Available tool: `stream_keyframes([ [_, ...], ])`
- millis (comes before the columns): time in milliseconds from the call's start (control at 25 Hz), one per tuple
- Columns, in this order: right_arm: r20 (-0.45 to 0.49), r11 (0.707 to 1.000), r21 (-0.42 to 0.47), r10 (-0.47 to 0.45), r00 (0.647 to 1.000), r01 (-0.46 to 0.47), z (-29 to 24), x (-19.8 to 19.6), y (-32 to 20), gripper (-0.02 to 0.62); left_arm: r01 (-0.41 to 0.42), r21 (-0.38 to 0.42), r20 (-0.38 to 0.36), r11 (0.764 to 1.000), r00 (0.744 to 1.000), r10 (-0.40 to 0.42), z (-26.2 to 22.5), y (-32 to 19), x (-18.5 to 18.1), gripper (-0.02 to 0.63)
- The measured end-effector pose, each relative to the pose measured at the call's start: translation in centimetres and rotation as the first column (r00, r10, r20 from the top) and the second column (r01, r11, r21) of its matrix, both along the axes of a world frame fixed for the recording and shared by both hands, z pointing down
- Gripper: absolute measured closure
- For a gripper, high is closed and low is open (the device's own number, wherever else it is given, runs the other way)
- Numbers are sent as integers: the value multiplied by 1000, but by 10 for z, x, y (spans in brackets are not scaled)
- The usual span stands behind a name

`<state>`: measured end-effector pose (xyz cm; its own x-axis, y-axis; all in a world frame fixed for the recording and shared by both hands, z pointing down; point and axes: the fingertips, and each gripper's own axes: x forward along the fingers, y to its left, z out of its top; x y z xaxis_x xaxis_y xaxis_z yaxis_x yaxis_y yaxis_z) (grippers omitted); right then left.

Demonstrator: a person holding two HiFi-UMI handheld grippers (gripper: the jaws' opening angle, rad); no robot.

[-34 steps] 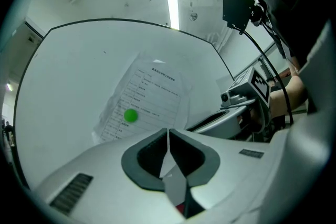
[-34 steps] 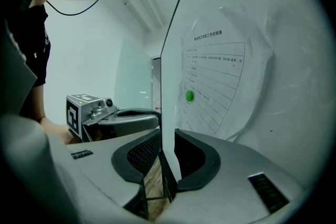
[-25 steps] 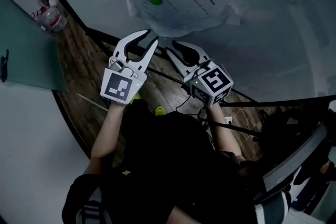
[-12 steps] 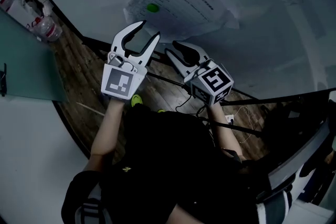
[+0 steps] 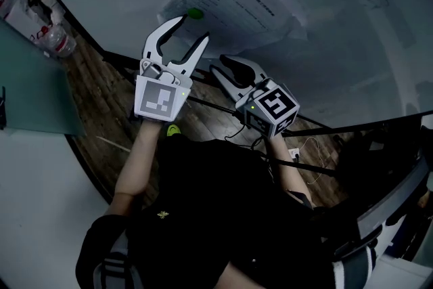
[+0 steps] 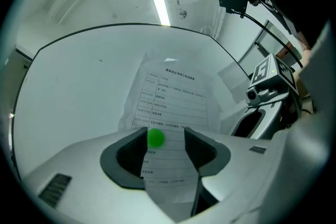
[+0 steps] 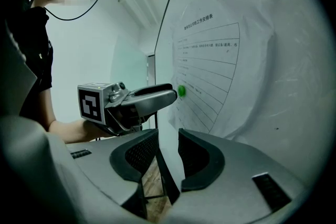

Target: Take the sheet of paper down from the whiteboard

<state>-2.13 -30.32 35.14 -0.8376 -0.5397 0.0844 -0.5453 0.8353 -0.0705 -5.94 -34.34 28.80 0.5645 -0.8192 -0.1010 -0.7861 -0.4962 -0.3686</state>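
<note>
my left gripper (image 5: 191, 28) has just come up and in toward the whiteboard (image 5: 338, 24), and its jaws have been spreading as it went; a moment back they were narrow and lower down, now they stand wide with the green magnet (image 6: 155, 138) showing in the gap between the tips. i am not pressing on it yet: from the other side my upper tip looks just beside the magnet, not on it. my right gripper (image 5: 223, 64) has hardly shifted, low by the board's edge, and its jaws have been easing apart too; they stand apart with nothing pinched, only the edge of the board lined up in the gap. to me this means the reach is nearly done and the next thing is the magnet, since that seems to be all that holds the page. the sheet of paper (image 5: 237, 3) is still up on the board, pinned by that one magnet near its lower left part. it is white, printed with a heading and ruled rows of small text, and it looks rumpled and loose round its borders.
</note>
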Motion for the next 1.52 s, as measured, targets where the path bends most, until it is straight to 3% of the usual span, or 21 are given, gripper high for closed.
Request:
stream_keyframes([
  [520, -1, 1000, -13, 12, 1000, -12, 0, 3, 4, 466, 44, 40, 27, 998, 999, -45, -9, -14, 1, 382],
  [1160, -1, 998, -29, 62, 998, -62, 6, 25, -5, 465, 68, 40, 5, 997, 998, -68, -6, -26, 3, 383],
  [1520, 12, 998, -33, 62, 998, -62, 7, 29, -10, 465, 131, 78, 20, 988, 991, -133, -9, -29, -4, 434],
])
